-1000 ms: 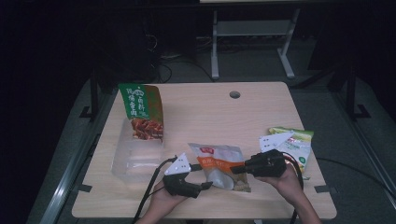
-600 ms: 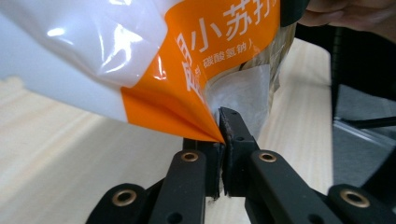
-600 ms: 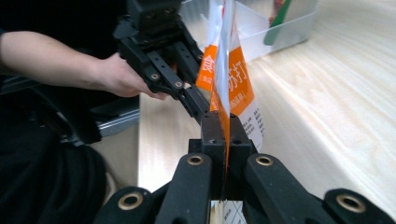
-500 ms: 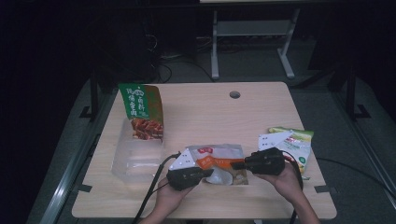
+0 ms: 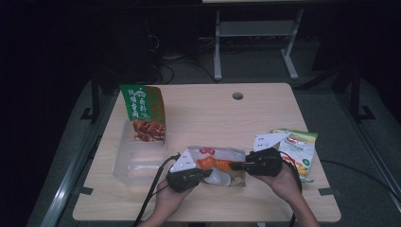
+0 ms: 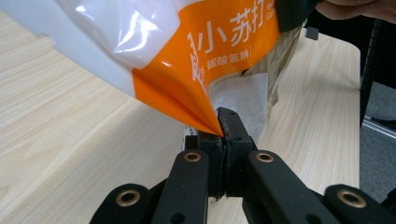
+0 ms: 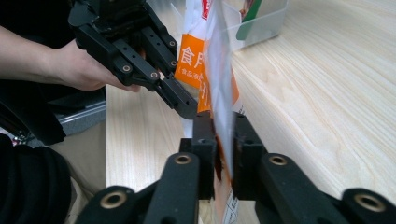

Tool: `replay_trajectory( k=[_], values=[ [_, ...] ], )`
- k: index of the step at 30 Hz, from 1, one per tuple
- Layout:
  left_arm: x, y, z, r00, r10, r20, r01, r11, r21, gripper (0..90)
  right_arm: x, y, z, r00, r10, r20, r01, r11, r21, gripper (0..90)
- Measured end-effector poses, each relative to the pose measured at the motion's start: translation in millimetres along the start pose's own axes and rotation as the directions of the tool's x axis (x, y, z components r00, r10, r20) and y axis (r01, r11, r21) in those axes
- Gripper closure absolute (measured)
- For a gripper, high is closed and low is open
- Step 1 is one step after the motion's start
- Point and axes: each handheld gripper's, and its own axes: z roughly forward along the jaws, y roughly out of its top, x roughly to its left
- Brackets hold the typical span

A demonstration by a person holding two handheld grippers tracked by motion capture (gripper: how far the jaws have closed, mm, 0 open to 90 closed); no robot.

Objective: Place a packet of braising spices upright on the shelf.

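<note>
Fingers (image 6: 219, 140) of our left gripper (image 5: 201, 175) pinch one corner of the orange-and-white plastic pouch (image 5: 218, 163); our right gripper (image 5: 239, 166), fingers slightly eased, clamps its other edge above the wooden worktop (image 5: 203, 113).

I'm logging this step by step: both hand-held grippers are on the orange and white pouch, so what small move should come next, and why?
Probably lift the pouch slightly and carry it toward the clear bin. The left hand-held gripper has just closed on a corner, and the right hand-held gripper, its jaws just easing open a little, pinches the other edge, so both ends look held.
</note>
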Motion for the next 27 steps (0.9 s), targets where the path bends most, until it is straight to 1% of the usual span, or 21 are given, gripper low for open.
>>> replay_trajectory(
  k=[1,2,4,5,8,10,11,13,14,19,20,21,24,27],
  values=[
    [0.0,0.0,0.0,1.0,0.0,0.0,0.0,1.0,0.0,87.9,0.0,0.0,0.0,1.0,0.0,0.0,0.0,1.0,0.0,83.8],
    [-0.2,-1.5,-0.4,1.0,0.003,-0.005,-0.003,1.0,-0.004,87.0,0.3,1.0,2.0,1.0,0.002,0.005,-0.002,1.0,0.008,89.1],
    [-1.1,-3.1,-1.6,1.0,-0.004,-0.001,0.004,1.0,-0.009,84.7,0.9,1.5,2.8,1.0,-0.001,0.006,0.001,1.0,0.009,89.6],
    [-1.4,-3.7,-2.8,1.0,0.0,-0.001,0.0,0.9999,-0.012,83.0,0.8,1.5,2.8,1.0,0.002,0.006,-0.002,1.0,0.009,89.8],
    [-1.9,-4.6,-7.1,1.0,-0.002,0.009,0.002,1.0,-0.008,74.9,-0.5,0.5,1.5,0.9998,0.013,-0.014,-0.013,1.0,-0.001,90.0],
    [-2.4,-5.2,-11.1,1.0,-0.003,0.008,0.004,0.9998,-0.018,71.3,-1.3,-0.5,0.1,0.9995,0.021,-0.024,-0.021,1.0,-0.009,90.0],
    [-3.0,-5.2,-13.2,0.9996,-0.018,0.02,0.018,0.9998,-0.013,70.6,-0.8,-0.6,-1.0,0.9992,0.03,-0.026,-0.03,0.999,-0.014,90.0],
    [-2.8,-5.3,-15.5,0.9996,-0.012,0.026,0.012,0.9999,-0.009,68.8,-0.9,-0.4,-2.5,0.9992,0.027,-0.029,-0.027,1.0,-0.015,90.0],
    [-4.7,-6.4,-20.8,0.9997,-0.003,0.023,0.003,0.9999,-0.014,67.9,-0.5,0.8,-5.8,0.9992,0.028,-0.027,-0.029,0.999,-0.021,90.0],
    [-6.4,-10.1,-33.3,0.9994,-0.003,0.035,0.004,0.9997,-0.026,65.9,-1.4,4.5,-11.5,0.9993,0.034,-0.015,-0.034,0.999,-0.029,90.0],
    [-6.7,-10.8,-35.2,0.9993,0.005,0.037,-0.004,0.9995,-0.03,65.3,-2.2,5.3,-11.7,0.9993,0.036,-0.015,-0.036,0.999,-0.029,90.0],
    [-6.7,-10.8,-35.2,0.9993,0.005,0.037,-0.004,0.9995,-0.03,65.0,-2.2,5.3,-11.7,0.9993,0.036,-0.015,-0.036,0.999,-0.029,90.0],
    [-9.8,-14.5,-42.3,0.999,0.007,0.044,-0.005,0.9995,-0.031,64.2,-4.5,9.8,-12.3,0.999,0.044,-0.006,-0.045,0.998,-0.034,90.0],
    [-11.1,-15.9,-44.9,0.9988,0.011,0.048,-0.01,0.9995,-0.029,63.4,-6.8,14.5,-11.5,0.9987,0.05,0.0,-0.05,0.998,-0.026,90.0]
  ],
)
